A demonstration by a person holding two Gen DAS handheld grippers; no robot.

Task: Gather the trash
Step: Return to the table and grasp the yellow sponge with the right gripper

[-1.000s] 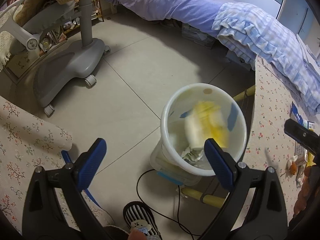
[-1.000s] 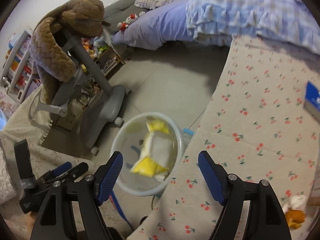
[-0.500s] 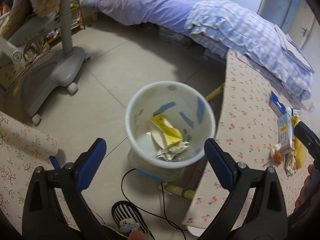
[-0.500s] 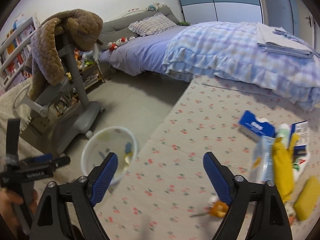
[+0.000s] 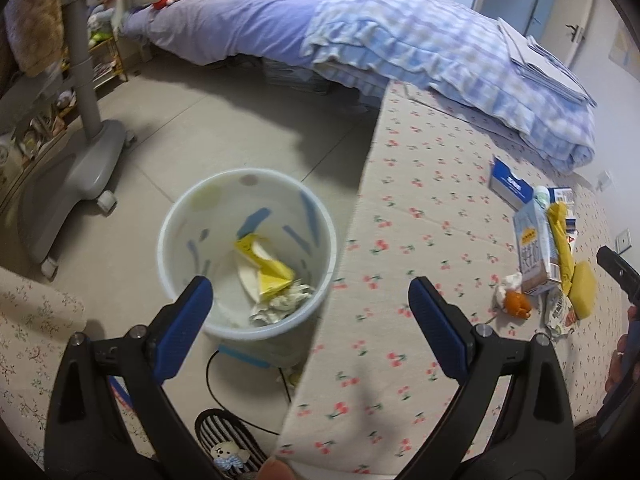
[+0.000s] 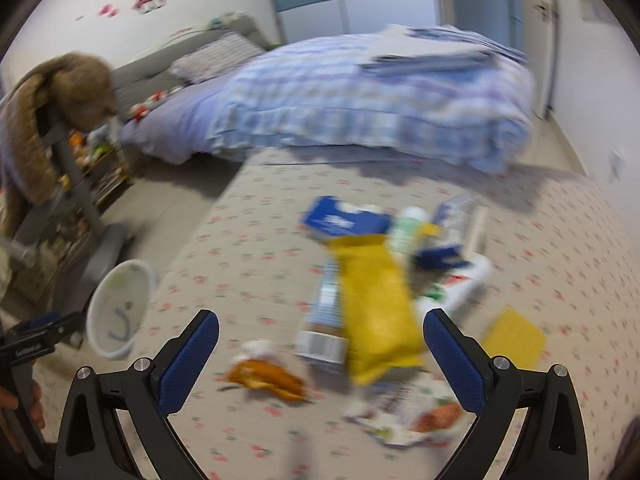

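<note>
A white bin (image 5: 248,252) stands on the floor beside the cherry-print table (image 5: 420,240), holding a yellow-and-white wrapper (image 5: 264,268) and crumpled paper. My left gripper (image 5: 310,316) hangs open above the bin's near rim, nothing between its fingers. In the right wrist view, blurred, my right gripper (image 6: 320,352) is over the table, its jaws opening wide and empty. Ahead of it lie a yellow packet (image 6: 376,308), a milk carton (image 6: 324,320), an orange peel (image 6: 268,376), a printed wrapper (image 6: 404,416) and a yellow sponge (image 6: 514,338).
A blue tissue pack (image 5: 510,186) and a small bottle (image 6: 408,224) lie further back on the table. A grey chair base (image 5: 68,176) stands left of the bin. A bed with a blue checked quilt (image 5: 420,48) lies behind. A cable and a slipper (image 5: 228,444) are on the floor.
The yellow-and-white wrapper fell into the bin and settled there. Both grippers swung right, the right one from above the bin to over the trash on the table, its jaws spreading wider.
</note>
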